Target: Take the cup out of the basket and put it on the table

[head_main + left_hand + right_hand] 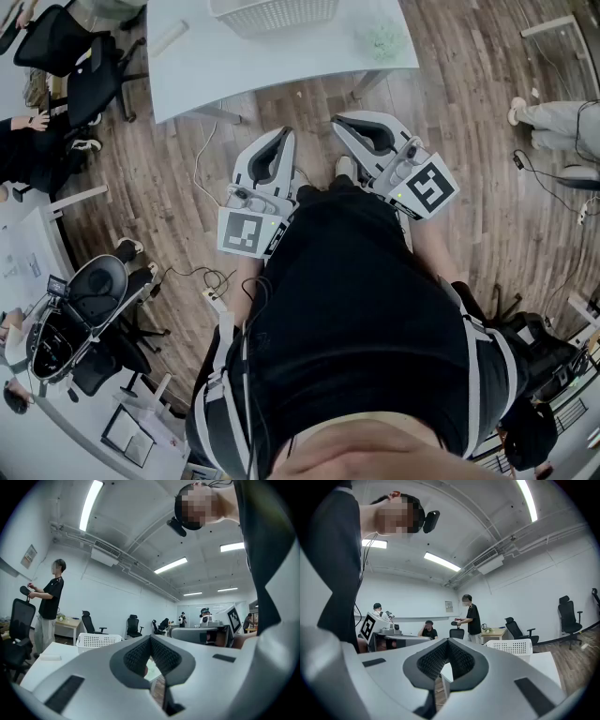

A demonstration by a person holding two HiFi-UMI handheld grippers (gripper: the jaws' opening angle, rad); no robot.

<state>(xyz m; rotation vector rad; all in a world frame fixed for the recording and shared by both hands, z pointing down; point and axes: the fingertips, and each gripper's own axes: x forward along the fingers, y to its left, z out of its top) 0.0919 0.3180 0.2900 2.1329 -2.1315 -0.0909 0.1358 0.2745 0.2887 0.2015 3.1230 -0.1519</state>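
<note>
White perforated plastic basket (272,14) sits at 12 o'clock on the pale flat-topped bench (206,66), partly cut off by the frame edge. Cup not seen in any view. If it is in the basket, the walls hide it, so its colour and shape can't be noted.

Left hand-held gripper (281,138), grey and white, held level at the waist; jaws pressed together, nothing between them. Right hand-held gripper (343,122) the same: closed, empty, pointing toward 12. Both well apart from the bench, over the brown wood-plank floor (487,187).

Judgement: task at its start, approach not yet made. Next move calls for stepping up to the bench, spreading one pair of jaws and coming in over the basket rim to find the cup.

Pale green crumpled item (382,39) lies on the bench at 1 o'clock, near the basket.
</note>
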